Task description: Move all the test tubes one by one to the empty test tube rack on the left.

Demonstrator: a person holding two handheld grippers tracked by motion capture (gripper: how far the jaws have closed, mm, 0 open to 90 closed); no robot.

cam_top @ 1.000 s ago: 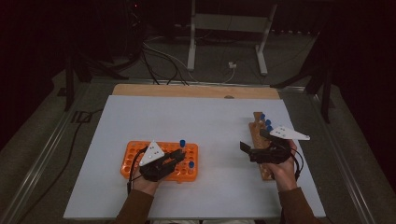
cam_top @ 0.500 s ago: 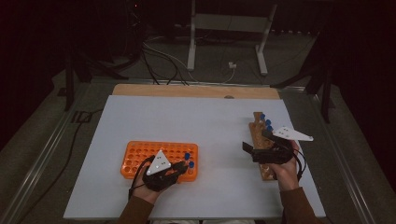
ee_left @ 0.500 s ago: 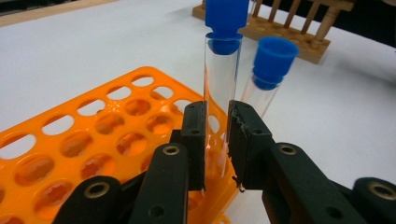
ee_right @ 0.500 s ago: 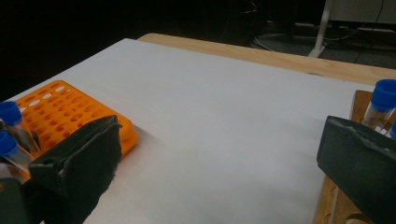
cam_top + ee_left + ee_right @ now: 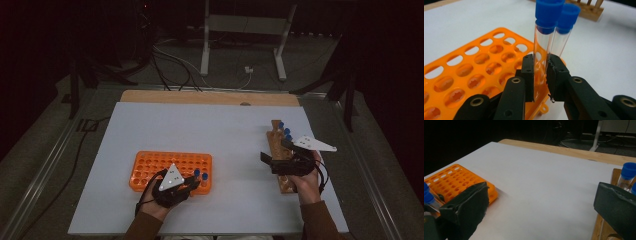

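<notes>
At the orange rack's (image 5: 170, 168) near corner, the left claw (image 5: 540, 75) (angled upward) pinches a blue-capped tube (image 5: 543, 40)

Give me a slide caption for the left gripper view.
Left gripper clamps a blue-capped tube standing at the orange rack corner.

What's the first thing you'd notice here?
The bright orange rack on the near left of the white table stands out most. At its right end, the left tongs are shut on a clear tube with a blue cap, beside a second capped tube. On the right lies a wooden rack holding more blue-capped tubes.
</notes>
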